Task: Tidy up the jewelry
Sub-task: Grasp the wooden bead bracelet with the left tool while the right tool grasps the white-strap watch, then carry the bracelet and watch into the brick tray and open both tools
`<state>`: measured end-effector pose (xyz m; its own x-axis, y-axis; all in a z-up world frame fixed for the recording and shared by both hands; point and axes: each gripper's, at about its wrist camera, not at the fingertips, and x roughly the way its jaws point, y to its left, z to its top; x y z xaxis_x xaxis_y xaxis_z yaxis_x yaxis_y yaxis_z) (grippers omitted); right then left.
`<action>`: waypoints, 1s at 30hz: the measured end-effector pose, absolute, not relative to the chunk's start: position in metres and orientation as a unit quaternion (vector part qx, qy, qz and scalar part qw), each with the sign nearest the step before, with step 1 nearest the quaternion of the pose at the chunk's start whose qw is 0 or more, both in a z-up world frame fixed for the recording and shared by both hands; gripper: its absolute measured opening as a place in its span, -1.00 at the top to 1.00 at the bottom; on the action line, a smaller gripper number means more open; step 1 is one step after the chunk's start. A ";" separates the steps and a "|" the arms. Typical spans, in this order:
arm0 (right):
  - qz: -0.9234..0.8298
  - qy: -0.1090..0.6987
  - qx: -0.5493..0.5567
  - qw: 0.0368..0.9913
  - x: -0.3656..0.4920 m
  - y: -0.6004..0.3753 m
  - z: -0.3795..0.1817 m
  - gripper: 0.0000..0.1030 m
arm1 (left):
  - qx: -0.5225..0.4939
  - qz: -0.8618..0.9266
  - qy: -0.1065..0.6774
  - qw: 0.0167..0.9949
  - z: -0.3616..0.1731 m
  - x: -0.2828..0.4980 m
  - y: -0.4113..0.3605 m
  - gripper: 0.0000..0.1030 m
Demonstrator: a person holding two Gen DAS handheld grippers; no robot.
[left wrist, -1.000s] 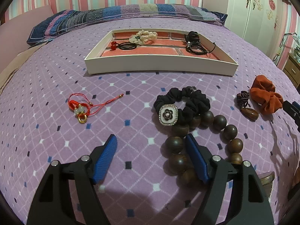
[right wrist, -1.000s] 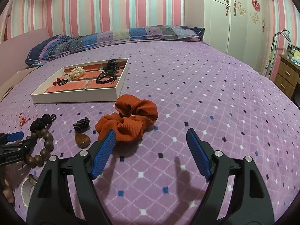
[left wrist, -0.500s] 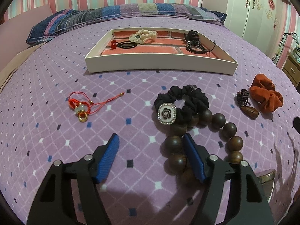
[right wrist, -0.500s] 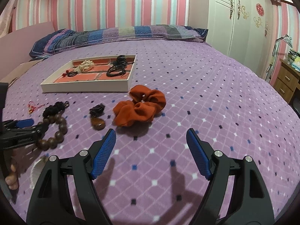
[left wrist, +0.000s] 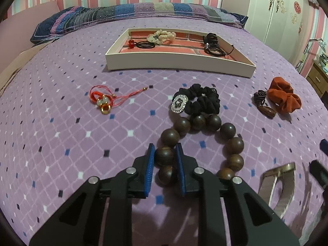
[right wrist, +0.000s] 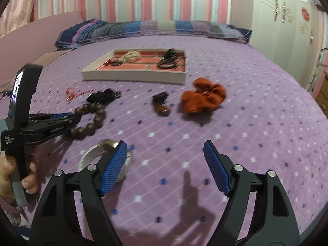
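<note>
My left gripper point(left wrist: 165, 155) is shut on the brown wooden bead bracelet point(left wrist: 231, 143), pinching a bead on its left side as it lies on the purple bedspread; it also shows in the right wrist view point(right wrist: 90, 121). A black scrunchie with a jewelled brooch point(left wrist: 196, 100) touches the bracelet's far side. A red cord bracelet point(left wrist: 102, 100) lies to the left. An orange scrunchie point(right wrist: 203, 98) and a brown pendant point(right wrist: 162, 109) lie ahead of my right gripper point(right wrist: 164, 157), which is open and empty. A silver bangle point(right wrist: 106, 149) lies by its left finger.
A white tray point(left wrist: 178, 63) with a red lining stands farther back and holds a cream scrunchie point(left wrist: 162, 37), a black hair tie with red beads point(left wrist: 143, 45) and black cords point(left wrist: 213, 45). A striped pillow point(left wrist: 133, 12) lies at the bed's head. A wardrobe stands at the right.
My left gripper has moved right and closed on a bead of the wooden bracelet. My right gripper has pulled back and swung left, so the silver bangle now shows by its left finger.
</note>
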<state>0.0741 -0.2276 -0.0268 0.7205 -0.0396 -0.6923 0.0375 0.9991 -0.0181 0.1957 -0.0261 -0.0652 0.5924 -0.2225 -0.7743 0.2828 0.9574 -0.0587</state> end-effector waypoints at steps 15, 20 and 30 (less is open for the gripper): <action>0.023 0.453 -0.007 0.891 0.106 -0.203 -0.059 0.64 | 0.062 -0.146 0.424 0.892 -0.057 0.188 -0.014 0.62; 0.027 0.432 -0.016 0.902 0.108 -0.201 -0.051 0.76 | 0.062 -0.146 0.404 0.901 -0.050 0.188 -0.009 0.62; 0.007 0.375 -0.009 0.927 0.139 -0.219 -0.019 0.83 | 0.034 -0.180 0.365 0.913 -0.014 0.201 -0.016 0.62</action>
<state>0.1388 -0.2192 -0.0190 0.7183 0.0056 -0.6957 -0.0193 0.9997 -0.0120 0.2008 -0.0155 -0.0136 0.6686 -0.3036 -0.6789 0.3539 0.9328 -0.0685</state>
